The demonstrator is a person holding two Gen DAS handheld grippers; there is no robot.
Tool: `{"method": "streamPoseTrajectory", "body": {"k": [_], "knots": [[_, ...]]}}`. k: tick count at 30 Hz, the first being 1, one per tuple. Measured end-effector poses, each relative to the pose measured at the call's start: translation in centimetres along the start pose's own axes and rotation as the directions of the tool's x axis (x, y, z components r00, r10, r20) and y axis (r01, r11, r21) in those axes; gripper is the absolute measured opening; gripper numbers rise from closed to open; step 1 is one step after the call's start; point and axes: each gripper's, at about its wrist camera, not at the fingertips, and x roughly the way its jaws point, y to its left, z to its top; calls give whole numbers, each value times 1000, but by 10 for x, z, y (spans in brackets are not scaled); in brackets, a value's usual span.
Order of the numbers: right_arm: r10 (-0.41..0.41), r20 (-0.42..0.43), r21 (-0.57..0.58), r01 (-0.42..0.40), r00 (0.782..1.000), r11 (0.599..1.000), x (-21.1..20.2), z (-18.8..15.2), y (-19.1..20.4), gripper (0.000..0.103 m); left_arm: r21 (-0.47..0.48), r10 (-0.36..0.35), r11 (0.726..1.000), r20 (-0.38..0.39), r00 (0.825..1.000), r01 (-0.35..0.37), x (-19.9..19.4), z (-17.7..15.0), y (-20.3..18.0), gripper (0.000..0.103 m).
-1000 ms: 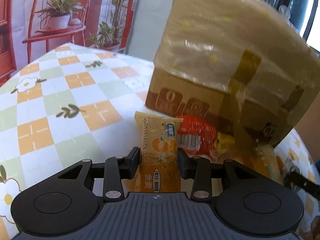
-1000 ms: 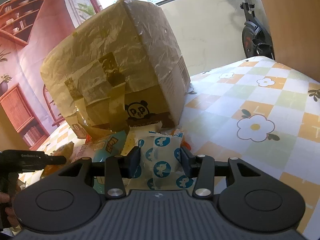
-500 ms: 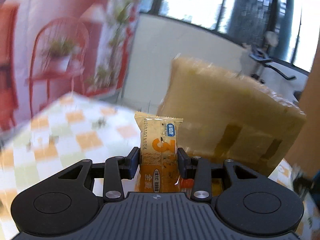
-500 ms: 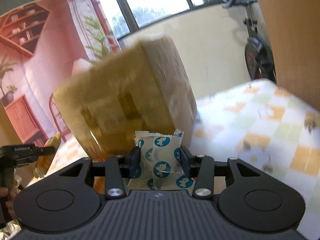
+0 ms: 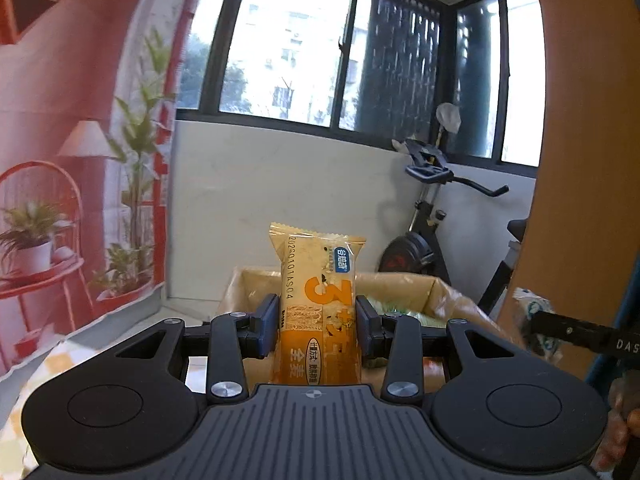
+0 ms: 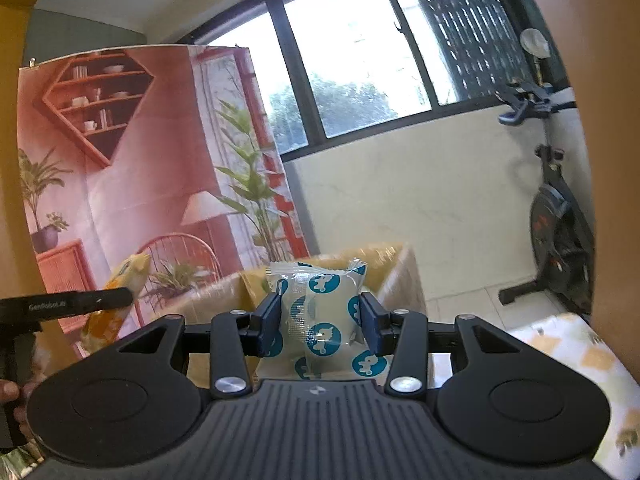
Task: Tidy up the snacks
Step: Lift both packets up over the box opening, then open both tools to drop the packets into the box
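Orange-and-yellow snack packet (image 5: pixel 318 308): stands upright between the pads of the left gripper (image 5: pixel 316 322), its crimped top edge well above the fingertips; a large orange numeral and a small blue label show on its front.
Left gripper: narrowly parted and clamped on both sides of that packet, pointing almost level toward the window wall.
White packet with blue round prints (image 6: pixel 320 316): sits between the pads of the right gripper (image 6: pixel 320 322), puffy, its crimped top just above the fingertips.
Right gripper: a small gap only, pressed onto the white packet from left and right, also aimed nearly level.
Cardboard box (image 5: pixel 400 284): open-topped, lined with wrinkled tape or film, directly ahead of and below both grippers; something green shows inside it in the left wrist view, too unclear to name.
Table (image 6: pixel 576 344): covered by a checked cloth in orange, pale green and white with flower prints, visible at the lower corners of both views.
Cross view: each wrist camera catches the other gripper at its edge, with the other packet in its fingers.
Background: a printed backdrop (image 6: pixel 132 168) of a red room with shelves and plants, a dark-framed window (image 5: pixel 304 52), and an exercise bike (image 6: pixel 556 216) by the white wall.
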Motion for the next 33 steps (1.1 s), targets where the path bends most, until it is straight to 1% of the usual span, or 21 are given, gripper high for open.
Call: {"method": "streamPoseTrajectory", "body": {"k": [3, 5, 7, 9, 11, 12, 15, 18, 20, 21, 22, 23, 24, 27, 30, 33], "knots": [[21, -15, -12, -21, 1000, 1000, 24, 17, 5, 45, -3, -19, 1000, -18, 1000, 19, 31, 16, -1, 42], [19, -29, -35, -20, 999, 999, 42, 24, 9, 45, -22, -36, 999, -64, 997, 35, 53, 22, 2, 42], [0, -52, -55, -3, 999, 998, 61, 28, 10, 45, -24, -41, 999, -118, 992, 39, 79, 27, 1, 42], [-17, -80, -56, 13, 997, 998, 77, 29, 10, 45, -8, -34, 999, -183, 983, 33, 101, 26, 2, 42], [-39, -114, -61, 33, 993, 998, 93, 28, 9, 45, -8, -25, 1000, -264, 964, 23, 121, 22, 5, 42], [-52, -131, -65, 44, 990, 997, 100, 27, 8, 45, -15, -24, 1000, -282, 959, 20, 128, 21, 7, 42], [-84, -173, -83, 71, 981, 994, 115, 25, 5, 45, -11, -3, 1000, -304, 953, 0, 140, 16, 13, 42], [-107, -195, -96, 90, 975, 991, 124, 21, 4, 45, -8, 15, 1000, -317, 948, -18, 141, 11, 16, 44], [-113, -205, -104, 93, 972, 990, 128, 20, 5, 47, 6, 24, 1000, -320, 947, -23, 144, 11, 17, 55], [-117, -204, -110, 96, 972, 989, 128, 19, 6, 47, 17, 36, 999, -314, 949, -32, 141, 13, 16, 66], [-128, -200, -117, 105, 971, 987, 128, 19, 7, 53, 23, 42, 999, -305, 951, -37, 138, 17, 20, 71], [-135, -198, -120, 113, 971, 986, 127, 18, 7, 60, 28, 44, 999, -297, 954, -37, 135, 18, 20, 71], [-142, -192, -116, 121, 971, 986, 126, 18, 7, 63, 32, 40, 999, -294, 955, -31, 130, 20, 22, 71], [-128, -175, -97, 112, 976, 989, 119, 17, 5, 64, 33, 28, 999, -289, 957, -20, 122, 22, 21, 71], [-112, -152, -104, 97, 982, 990, 107, 16, 7, 64, 36, 19, 999, -272, 962, -9, 106, 19, 16, 71], [-101, -126, -106, 88, 987, 990, 92, 13, 10, 64, 18, 4, 1000, -261, 965, 1, 90, 15, 16, 71]]}}
